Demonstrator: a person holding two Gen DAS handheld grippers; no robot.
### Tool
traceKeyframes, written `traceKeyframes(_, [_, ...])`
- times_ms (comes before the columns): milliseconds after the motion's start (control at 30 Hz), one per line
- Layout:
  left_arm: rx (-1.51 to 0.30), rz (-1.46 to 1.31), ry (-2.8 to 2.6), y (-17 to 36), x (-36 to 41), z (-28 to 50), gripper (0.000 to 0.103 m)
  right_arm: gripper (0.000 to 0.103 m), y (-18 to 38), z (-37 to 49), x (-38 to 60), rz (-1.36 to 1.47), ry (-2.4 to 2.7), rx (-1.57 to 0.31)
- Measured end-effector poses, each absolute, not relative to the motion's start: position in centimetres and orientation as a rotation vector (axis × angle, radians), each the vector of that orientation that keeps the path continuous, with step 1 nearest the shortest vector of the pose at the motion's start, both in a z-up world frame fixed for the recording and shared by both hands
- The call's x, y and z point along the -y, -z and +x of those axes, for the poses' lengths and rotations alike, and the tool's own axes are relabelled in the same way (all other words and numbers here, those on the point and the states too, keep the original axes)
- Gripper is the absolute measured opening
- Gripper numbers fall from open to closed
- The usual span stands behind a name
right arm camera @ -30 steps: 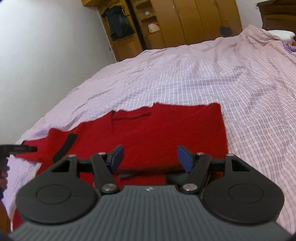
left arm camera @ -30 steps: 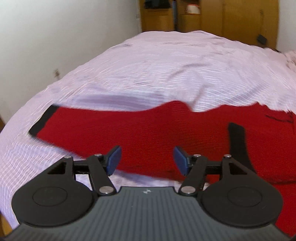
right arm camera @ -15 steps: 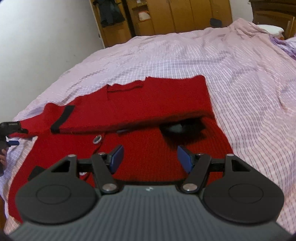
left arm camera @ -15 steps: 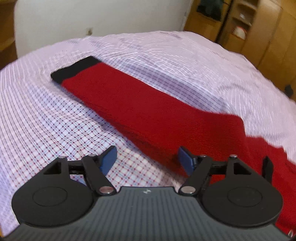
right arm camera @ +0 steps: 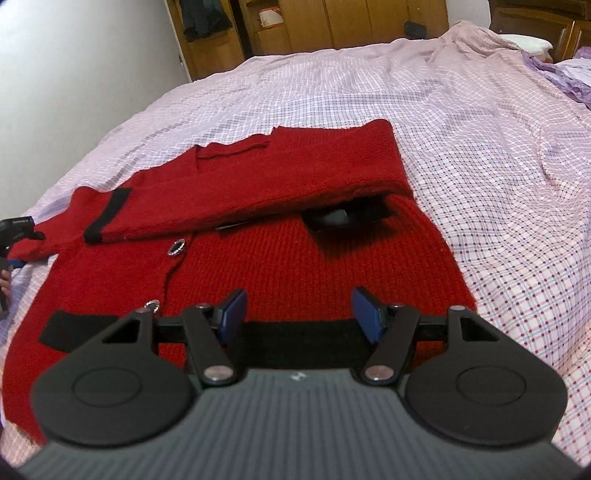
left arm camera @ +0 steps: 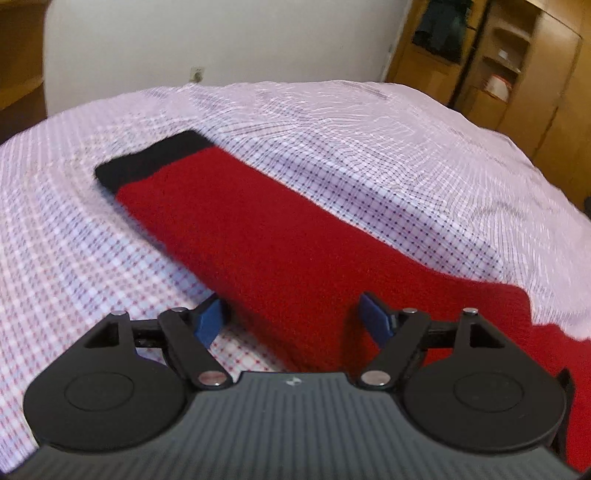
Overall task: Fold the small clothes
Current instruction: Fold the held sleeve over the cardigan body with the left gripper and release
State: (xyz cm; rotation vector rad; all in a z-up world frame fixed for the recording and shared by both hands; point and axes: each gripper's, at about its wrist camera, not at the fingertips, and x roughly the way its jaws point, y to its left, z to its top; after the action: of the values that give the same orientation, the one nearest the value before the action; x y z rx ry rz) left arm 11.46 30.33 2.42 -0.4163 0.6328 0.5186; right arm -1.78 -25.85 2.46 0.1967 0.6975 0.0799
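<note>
A red knit cardigan (right arm camera: 280, 258) with black trim lies on the bed, its upper part folded down over the body. Its left sleeve (left arm camera: 258, 229) stretches out flat, ending in a black cuff (left arm camera: 147, 162). My left gripper (left arm camera: 291, 317) is open and empty, low over the near end of that sleeve. My right gripper (right arm camera: 297, 310) is open and empty, above the cardigan's black hem band (right arm camera: 295, 339). The left gripper (right arm camera: 14, 236) also shows at the left edge of the right wrist view.
The bed has a lilac checked sheet (right arm camera: 480, 155), rumpled at the right. Wooden wardrobes (right arm camera: 332, 22) stand beyond the bed. A white wall (left arm camera: 221, 44) runs along the left side. A pillow (right arm camera: 528, 42) lies at the far right.
My left gripper swung left to face along the sleeve and came closer to it. My right gripper pulled back towards the hem, showing more of the cardigan's body.
</note>
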Motion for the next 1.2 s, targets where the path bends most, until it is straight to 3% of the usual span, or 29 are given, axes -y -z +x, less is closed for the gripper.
traceKeyframes(100, [-0.622,-0.368,-0.472,-2.9,-30.3,11.4,0.036,0.065,-2.3,-1.7,25.7,0.206,-0.074,-0.689])
traceKeyframes(200, [-0.577,-0.378,-0.427,-4.0,-30.3,10.1,0.021,0.067,-2.2,-1.6,25.6,0.207,-0.072,-0.685])
traceKeyframes(667, [-0.342,-0.343,-0.188,-12.1,-24.3,6.0,0.016,0.067,-2.5,-2.3,26.2,0.253,-0.088,-0.653])
traceKeyframes(1200, [-0.312,-0.286,0.081,-16.0,-10.1,5.2,0.016,0.067,-2.5,-3.2,27.6,0.310,-0.094,-0.622])
